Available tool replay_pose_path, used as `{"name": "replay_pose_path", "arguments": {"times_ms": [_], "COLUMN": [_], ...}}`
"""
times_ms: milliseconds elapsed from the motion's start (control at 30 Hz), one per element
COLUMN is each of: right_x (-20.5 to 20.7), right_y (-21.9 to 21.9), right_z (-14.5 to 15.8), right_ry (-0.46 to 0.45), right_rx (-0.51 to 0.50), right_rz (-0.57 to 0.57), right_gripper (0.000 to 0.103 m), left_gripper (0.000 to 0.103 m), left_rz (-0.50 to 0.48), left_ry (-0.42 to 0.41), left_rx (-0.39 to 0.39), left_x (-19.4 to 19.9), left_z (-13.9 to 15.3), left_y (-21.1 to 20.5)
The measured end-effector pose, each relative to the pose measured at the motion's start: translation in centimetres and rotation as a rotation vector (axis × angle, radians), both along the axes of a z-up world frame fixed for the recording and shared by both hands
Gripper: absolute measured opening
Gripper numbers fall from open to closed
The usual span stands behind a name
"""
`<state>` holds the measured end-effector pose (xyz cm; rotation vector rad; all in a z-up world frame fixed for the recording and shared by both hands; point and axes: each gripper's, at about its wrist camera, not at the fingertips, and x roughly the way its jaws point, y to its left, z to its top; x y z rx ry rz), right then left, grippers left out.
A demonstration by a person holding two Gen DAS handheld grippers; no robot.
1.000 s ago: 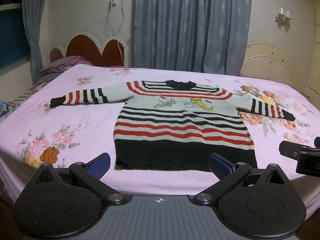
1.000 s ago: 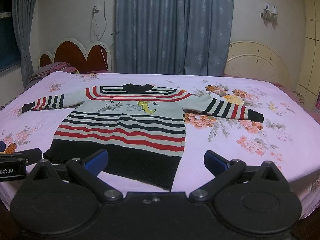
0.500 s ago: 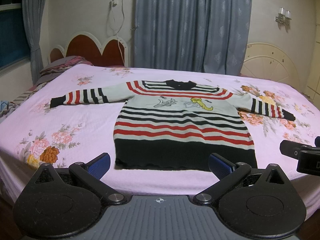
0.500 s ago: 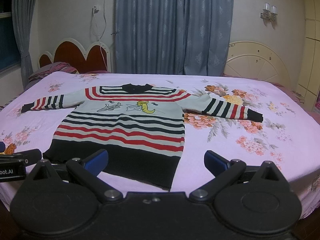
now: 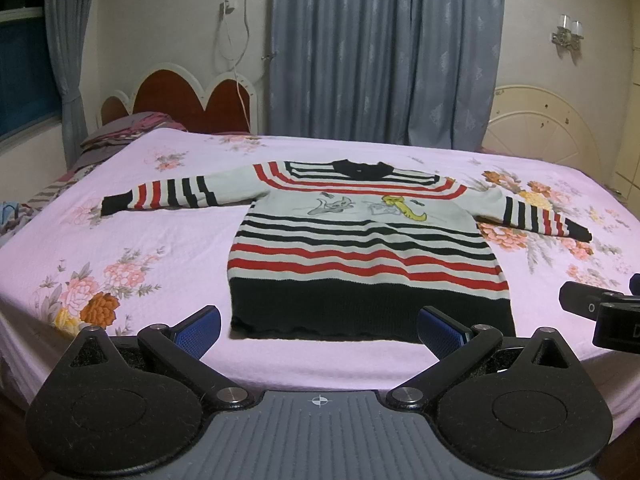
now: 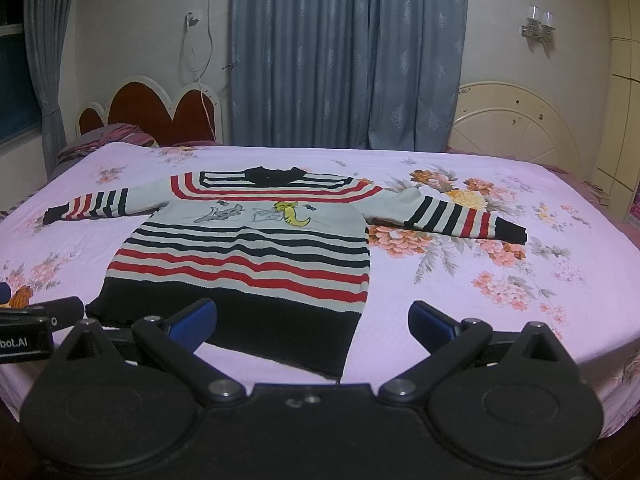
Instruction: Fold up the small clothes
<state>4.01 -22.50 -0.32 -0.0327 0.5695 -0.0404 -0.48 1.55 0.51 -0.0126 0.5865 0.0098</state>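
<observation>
1. On the pink flowered bed (image 5: 168, 240), a striped sweater (image 5: 360, 248) lay flat with both sleeves out.
2. Left gripper (image 5: 318, 330) was spread wide by the black bottom edge, holding nothing.
3. Right gripper (image 6: 312, 326) was spread wide too, near the sweater's right corner.

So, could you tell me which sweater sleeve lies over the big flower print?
The sleeve on the right gripper's side; the other sleeve lies on nearly plain pink sheet.
</observation>
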Motion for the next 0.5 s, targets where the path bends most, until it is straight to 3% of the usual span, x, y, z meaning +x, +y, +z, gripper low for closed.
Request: {"name": "replay_pose_path", "arguments": {"times_ms": [500], "right_x": [0.02], "right_y": [0.12], "right_z": [0.04], "right_ry": [0.001], "right_rx": [-0.003], "right_rz": [0.001], "right_gripper": [0.102], "left_gripper": [0.103], "left_rz": [0.002], "left_ry": [-0.001], "left_rx": [0.000], "left_x": [-0.01], "left_z": [-0.02], "left_y": [-0.05]}}
